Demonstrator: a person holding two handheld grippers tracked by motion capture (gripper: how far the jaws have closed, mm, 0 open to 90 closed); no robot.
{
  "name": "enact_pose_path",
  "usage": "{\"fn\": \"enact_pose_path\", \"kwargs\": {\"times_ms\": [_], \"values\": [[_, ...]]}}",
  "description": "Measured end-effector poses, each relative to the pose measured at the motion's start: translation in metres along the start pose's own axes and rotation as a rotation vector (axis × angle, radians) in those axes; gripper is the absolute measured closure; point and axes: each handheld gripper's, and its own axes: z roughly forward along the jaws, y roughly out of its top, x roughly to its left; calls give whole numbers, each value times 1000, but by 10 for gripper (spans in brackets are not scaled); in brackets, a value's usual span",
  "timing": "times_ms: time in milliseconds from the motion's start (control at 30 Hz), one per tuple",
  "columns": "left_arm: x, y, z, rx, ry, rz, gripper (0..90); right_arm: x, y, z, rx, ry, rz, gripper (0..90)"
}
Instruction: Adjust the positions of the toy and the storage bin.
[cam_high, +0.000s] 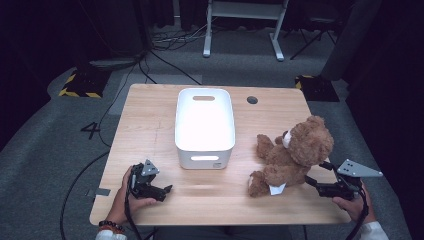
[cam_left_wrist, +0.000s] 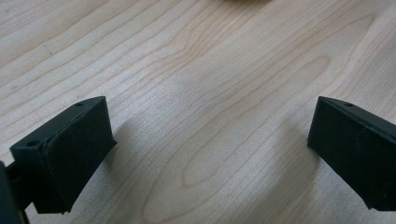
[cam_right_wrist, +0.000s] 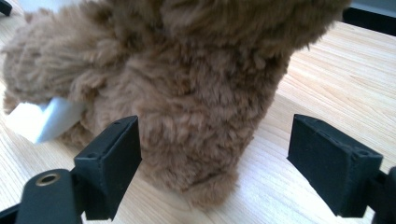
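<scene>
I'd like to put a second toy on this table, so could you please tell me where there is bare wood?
The widest free patch lies left of the white bin, out to the table edge. Another runs along the near edge, between the left hand-held gripper and the teddy bear. The right side is crowded: the bear lies there, with the right hand-held gripper open close against it.

Light wooden table (cam_high: 150, 130), white bin (cam_high: 204, 125), brown teddy bear (cam_high: 292, 155)

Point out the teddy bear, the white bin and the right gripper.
teddy bear (cam_high: 295, 152): high view, on its brown body.
white bin (cam_high: 204, 161): high view, on its near wall.
right gripper (cam_high: 316, 174): high view, midway between its open fingertips, by the bear.
</scene>
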Motion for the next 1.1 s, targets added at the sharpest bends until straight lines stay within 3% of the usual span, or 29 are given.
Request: {"fn": "enact_pose_path", "kwargs": {"times_ms": [667, 867, 933, 1100], "values": [[0, 0, 0, 0, 1, 2, 2, -2, 23, 3, -55, 11, 34, 171], [0, 0, 0, 0, 0, 3, 2, -5, 23, 13, -46, 36, 72, 155], [0, 0, 0, 0, 1, 2, 2, -9, 23, 17, -63, 60, 102, 153], [0, 0, 0, 0, 1, 2, 2, -10, 27, 18, -97, 108, 125, 156]]}}
